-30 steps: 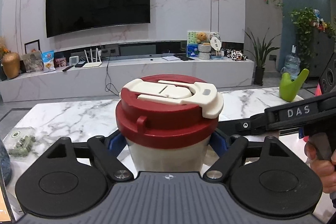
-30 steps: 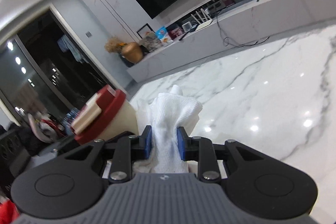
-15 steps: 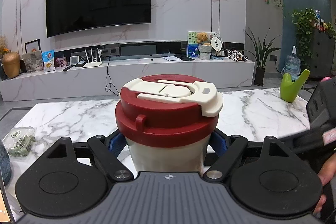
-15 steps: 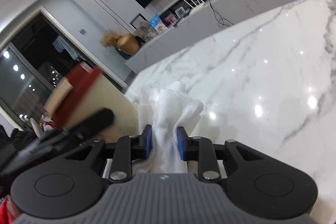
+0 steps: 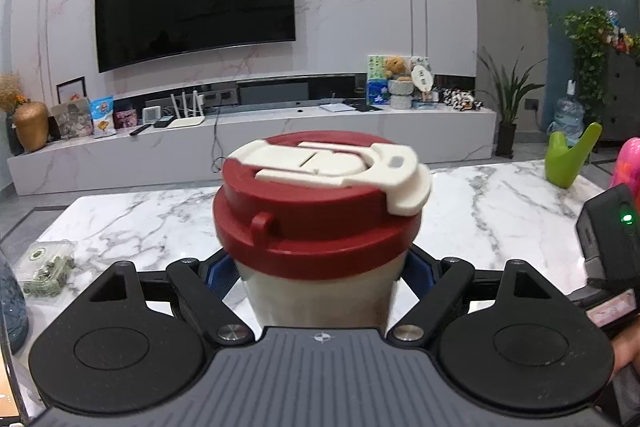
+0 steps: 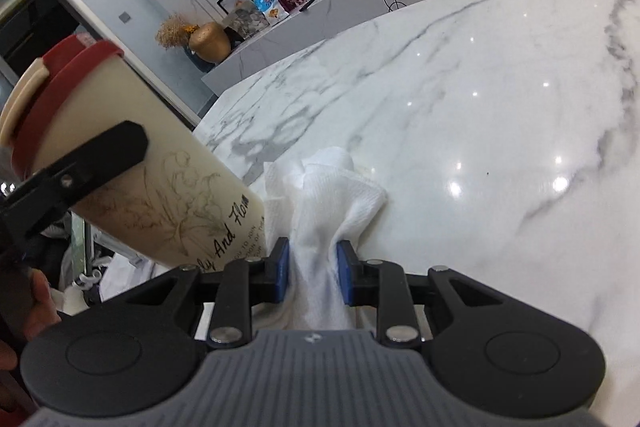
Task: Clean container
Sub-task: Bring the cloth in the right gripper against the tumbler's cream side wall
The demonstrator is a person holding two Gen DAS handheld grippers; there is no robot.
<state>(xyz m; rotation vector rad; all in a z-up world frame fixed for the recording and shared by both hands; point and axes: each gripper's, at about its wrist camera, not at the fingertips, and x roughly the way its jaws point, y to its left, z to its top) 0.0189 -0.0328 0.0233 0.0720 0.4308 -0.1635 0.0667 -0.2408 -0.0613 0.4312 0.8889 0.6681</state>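
The container [image 5: 320,291] is a cream cup with a dark red lid [image 5: 316,223] and a cream flip latch on top. My left gripper [image 5: 320,271] is shut on its body just under the lid and holds it above the table. In the right wrist view the container [image 6: 160,187] stands tilted at the left, with a flower drawing and script on its side. My right gripper [image 6: 312,277] is shut on a crumpled white cloth [image 6: 332,195], right beside the container's lower end. Whether the cloth touches the container I cannot tell.
A white marble table [image 5: 500,211] lies below. A small clear plastic box [image 5: 48,261] sits at its left edge, a green scoop-shaped object [image 5: 568,159] at its far right. A TV wall and a low cabinet stand behind.
The right gripper has drawn back to the right in the left wrist view. In the right wrist view the container has come much closer, now right beside the cloth.
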